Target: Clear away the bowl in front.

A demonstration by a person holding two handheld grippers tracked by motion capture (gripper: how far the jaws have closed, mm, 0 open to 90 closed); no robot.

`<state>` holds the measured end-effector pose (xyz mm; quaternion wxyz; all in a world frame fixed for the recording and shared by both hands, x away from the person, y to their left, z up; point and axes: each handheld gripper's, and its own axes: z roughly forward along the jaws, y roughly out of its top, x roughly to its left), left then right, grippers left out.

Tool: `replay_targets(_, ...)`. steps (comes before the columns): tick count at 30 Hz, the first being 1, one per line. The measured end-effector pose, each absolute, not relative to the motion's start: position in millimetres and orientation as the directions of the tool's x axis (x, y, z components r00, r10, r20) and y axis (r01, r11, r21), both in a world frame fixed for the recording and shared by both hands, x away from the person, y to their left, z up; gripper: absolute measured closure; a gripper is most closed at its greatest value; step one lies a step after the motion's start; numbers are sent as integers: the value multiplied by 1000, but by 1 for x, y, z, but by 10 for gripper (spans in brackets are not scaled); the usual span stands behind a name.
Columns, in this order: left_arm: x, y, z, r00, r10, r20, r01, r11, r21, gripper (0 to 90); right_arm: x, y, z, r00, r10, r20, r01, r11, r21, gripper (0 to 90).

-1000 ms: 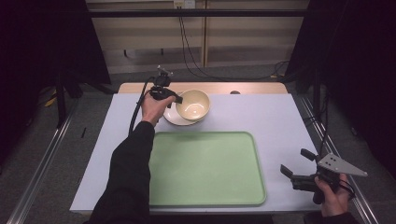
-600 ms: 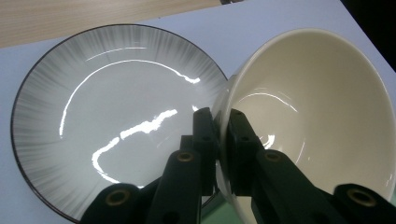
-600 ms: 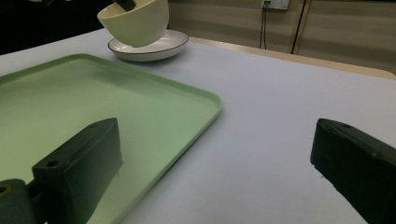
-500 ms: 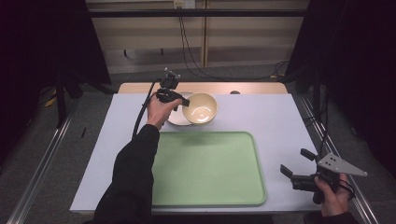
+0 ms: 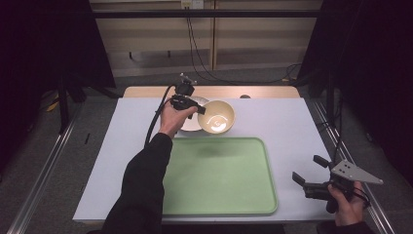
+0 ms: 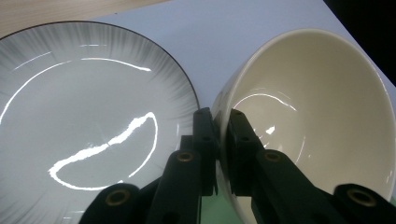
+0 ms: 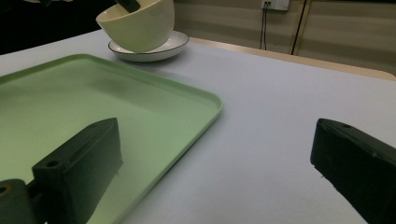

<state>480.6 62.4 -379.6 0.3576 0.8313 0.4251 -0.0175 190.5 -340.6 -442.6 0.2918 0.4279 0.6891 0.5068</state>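
Desk (image 5: 292, 131) comes first by size: a broad flat top under a pale, matt grey-white sheet, with a strip of light wood showing along its far edge. Next, the green tray (image 5: 219, 180), a smooth rounded-corner rectangle with a low raised lip, lies bare at the near middle, and I judge it the likely place for the crockery. Beyond its far edge rests the plate (image 6: 88, 126), round, shallow and glossy white with fine grey streaks radiating toward a thin dark rim. Smaller again is the cream bowl (image 5: 216, 117), deep, smooth and glazed, with a plain rounded wall; it is lifted and tilted, hanging partly over the plate and close to the tray's far edge.

As to progress, the lift looks done: the left gripper (image 6: 223, 135) has its black jaws pinched on the bowl's rim, one inside the wall and one outside, nearly closed on the thin ceramic. What seems left is the carry over the tray and the setting down, then perhaps the plate, which no gripper touches. The right gripper (image 5: 311, 170) rests at the near right corner of the desk, just off the tray, its jaws spread wide and holding nothing
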Motion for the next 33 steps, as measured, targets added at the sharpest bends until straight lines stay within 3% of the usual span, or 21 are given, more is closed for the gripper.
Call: replay_targets(33, 462, -5, -384, 700, 621, -352, 691, -465, 554, 841, 190, -340, -442, -466, 884, 33, 294, 119, 948, 13)
